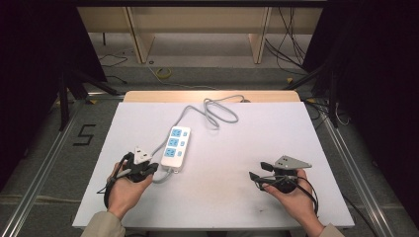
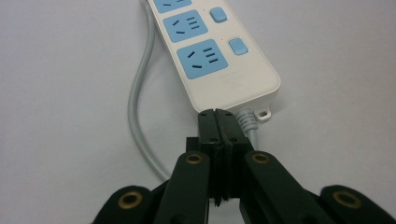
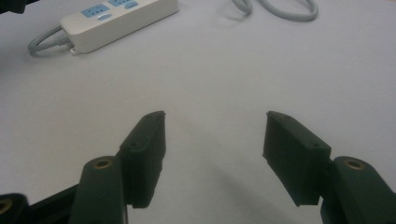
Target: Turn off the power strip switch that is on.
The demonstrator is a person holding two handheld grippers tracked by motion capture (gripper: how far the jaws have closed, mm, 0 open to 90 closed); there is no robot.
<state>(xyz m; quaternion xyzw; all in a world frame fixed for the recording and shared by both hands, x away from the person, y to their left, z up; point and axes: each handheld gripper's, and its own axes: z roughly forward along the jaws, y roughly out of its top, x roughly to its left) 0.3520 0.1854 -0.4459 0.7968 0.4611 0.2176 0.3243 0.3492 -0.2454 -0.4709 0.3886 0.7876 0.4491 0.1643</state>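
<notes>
Table: white top (image 1: 237, 187), matte, bare wood strip along the far edge; faint dark smudges near the near edge.
Power strip: white body (image 1: 176, 147) with three blue sockets and blue switches, lying left of the table's middle, long axis running from near edge toward far edge; also seen close up (image 2: 219, 56) and farther off (image 3: 116, 23).
Cable: grey cord (image 1: 217, 111), leaving the strip's near end, curving back along its left side, then looping toward the far edge near the middle; bend at the strip's end visible (image 2: 140, 116), loop also visible (image 3: 285, 11).
Left gripper: held in the left hand near the near-left corner (image 1: 148, 168), jaws pressed together with nothing between them (image 2: 219, 116), tips just beside the strip's near end and its cable outlet.
Right gripper: held in the right hand near the near-right corner (image 1: 257, 170), grey three-cornered plate on top, jaws spread wide over bare table (image 3: 215, 121), well apart from the strip.
Sleeves: beige, at the near edge.
Floor: grey, a black "5" (image 1: 85, 134) marked left of the table, metal rails along both sides.
Room: dark drapes at left and right, pale wooden furniture legs (image 1: 141, 34) beyond the far edge, loose black cables on the floor, a yellow coil (image 1: 163, 73) behind the table.
</notes>
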